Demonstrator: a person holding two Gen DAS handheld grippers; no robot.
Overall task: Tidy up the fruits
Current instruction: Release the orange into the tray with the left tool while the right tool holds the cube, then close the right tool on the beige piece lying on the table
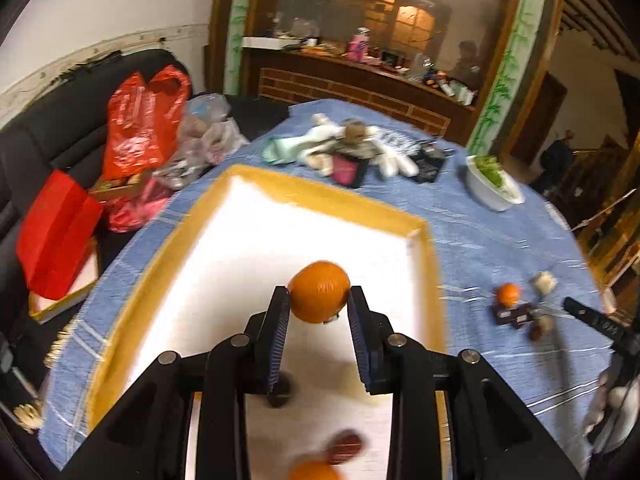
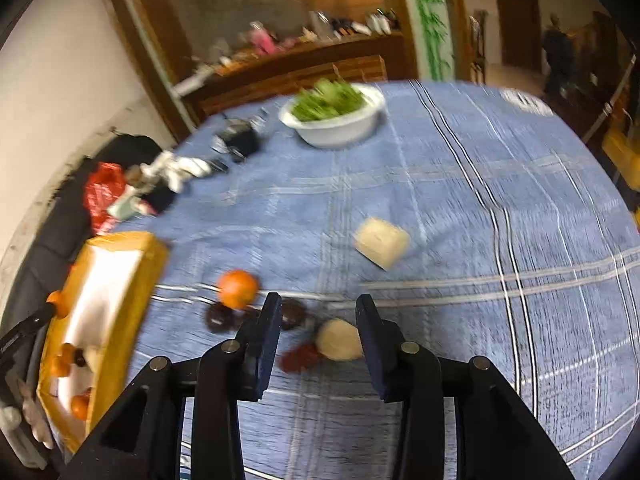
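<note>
L gripper (image 1: 319,300) clamps orange (image 1: 319,291) over yellow-rimmed tray (image 1: 332,194).
R gripper (image 2: 316,312) part open, empty, above pale fruit (image 2: 340,339) on table (image 2: 460,200).

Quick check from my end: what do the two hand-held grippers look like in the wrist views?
Both match. The left hand-held gripper and right hand-held gripper have black angular linkage arms with round silver pivot pins and flat black fingers faced with dark blue ribbed pads. No cables or sleeves are visible.

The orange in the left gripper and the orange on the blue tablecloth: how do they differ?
The held orange is clamped between the left gripper pads above the yellow-rimmed tray; the loose orange lies on the blue tablecloth, outside the tray, ungripped. The loose one touches dark fruits. Both are round and orange.
</note>
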